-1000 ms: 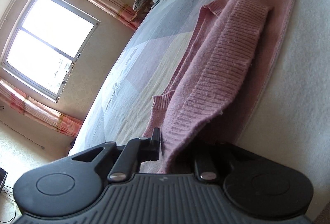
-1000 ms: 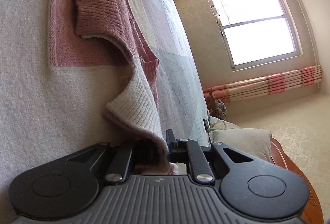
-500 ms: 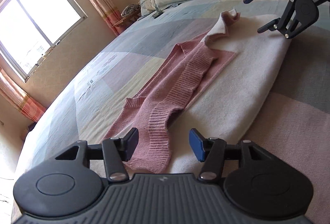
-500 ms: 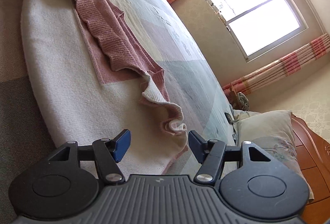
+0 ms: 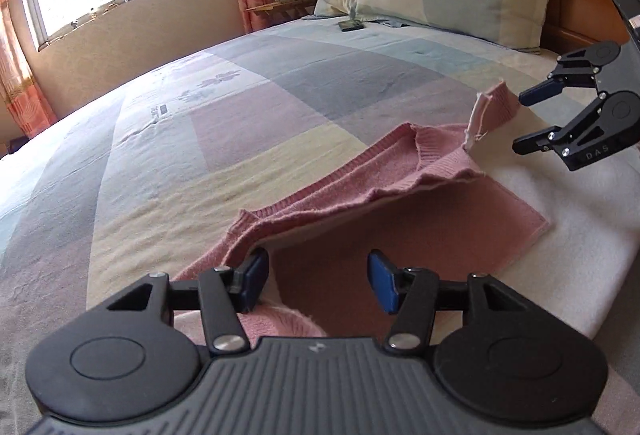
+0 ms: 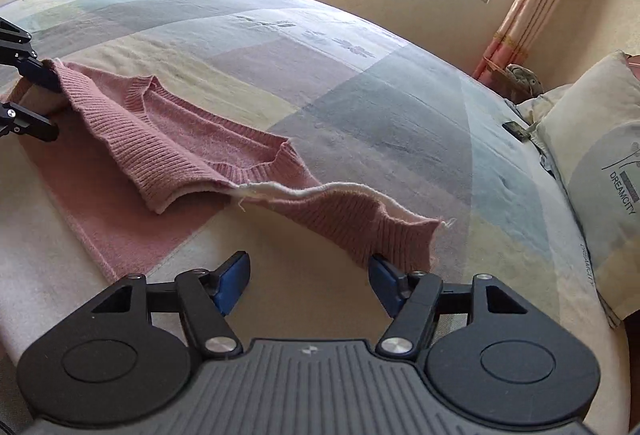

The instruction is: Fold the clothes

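Both hand-held grippers, left (image 5: pixel 316 281) and right (image 6: pixel 308 283), had just spread apart, gripping nothing. The pink sweater (image 6: pixel 168 139) lay partly folded on the bed (image 6: pixel 320 67).

Pink ribbed sweater (image 5: pixel 400 171); pastel patchwork bedspread (image 5: pixel 200 107).

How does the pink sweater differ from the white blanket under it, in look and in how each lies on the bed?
The pink sweater is ribbed knit; the white blanket looks smooth and fleecy. The sweater is rumpled, with its edge folded over and standing up; the blanket lies flat. The sweater lies partly on the blanket and partly on the bedsheet; the blanket lies directly on the bed. Neither is gripped: both grippers are open.
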Demonstrator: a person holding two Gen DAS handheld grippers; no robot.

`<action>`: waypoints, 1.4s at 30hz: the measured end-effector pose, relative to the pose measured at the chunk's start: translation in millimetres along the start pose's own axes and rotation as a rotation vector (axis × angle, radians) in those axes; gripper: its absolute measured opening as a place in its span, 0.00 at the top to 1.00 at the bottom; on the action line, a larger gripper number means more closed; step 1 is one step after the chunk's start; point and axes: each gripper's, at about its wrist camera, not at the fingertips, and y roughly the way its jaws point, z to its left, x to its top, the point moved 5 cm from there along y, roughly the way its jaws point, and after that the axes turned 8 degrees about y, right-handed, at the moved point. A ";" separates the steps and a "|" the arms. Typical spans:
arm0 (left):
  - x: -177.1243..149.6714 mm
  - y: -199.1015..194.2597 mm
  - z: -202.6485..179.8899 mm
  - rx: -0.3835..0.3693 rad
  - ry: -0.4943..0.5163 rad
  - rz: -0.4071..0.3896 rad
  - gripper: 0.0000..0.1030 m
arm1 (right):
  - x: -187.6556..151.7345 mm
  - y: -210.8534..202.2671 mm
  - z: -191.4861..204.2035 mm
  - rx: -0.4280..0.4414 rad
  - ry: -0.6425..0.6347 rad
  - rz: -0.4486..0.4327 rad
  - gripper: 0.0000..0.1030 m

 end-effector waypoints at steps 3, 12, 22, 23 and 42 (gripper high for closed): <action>6.6 -14.7 13.5 0.054 -0.029 -0.036 0.45 | 8.8 -5.1 -4.9 -0.012 0.035 -0.032 0.31; -55.7 -80.8 31.2 0.075 -0.112 0.006 0.45 | -38.8 -82.2 27.2 -0.022 -0.077 -0.081 0.27; -127.6 -93.3 27.7 -0.007 -0.408 0.028 0.47 | -103.8 -132.1 50.2 0.020 0.015 -0.016 0.26; -131.1 -92.5 26.5 -0.005 -0.418 0.032 0.47 | -106.0 -133.8 50.9 0.025 0.030 -0.011 0.26; -152.1 -69.7 28.6 -0.328 -0.547 -0.024 0.47 | -124.5 -128.2 2.6 0.249 0.449 -0.006 0.21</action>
